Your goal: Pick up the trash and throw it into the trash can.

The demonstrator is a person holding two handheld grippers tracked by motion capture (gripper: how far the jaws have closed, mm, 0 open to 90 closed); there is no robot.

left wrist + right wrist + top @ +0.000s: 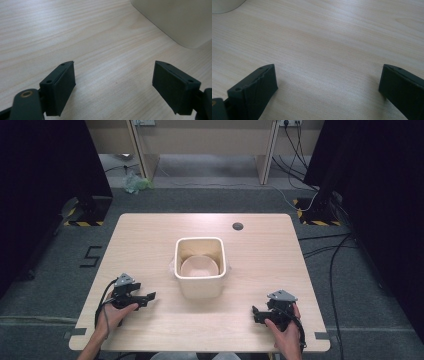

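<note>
Bin work comes first here: the cream, square, rounded-corner plastic bin (200, 285) stands upright at the middle of the pale wooden table (150, 240), with a shallow beige round bowl (199, 266) lying inside on its bottom. Left gripper (150, 296) rests near-left of the bin, jaws spread wide and empty; its own view has the bin's wall (175, 20) at far right. Right gripper (256, 314) sits near-right, jaws likewise apart, holding nothing. Probably best to approach the bin's walls from both sides squarely, keeping it level. Bare wood lies all round; the near table edge sits close behind both hands, and a small dark round grommet (238, 226) lies far-right.
</note>
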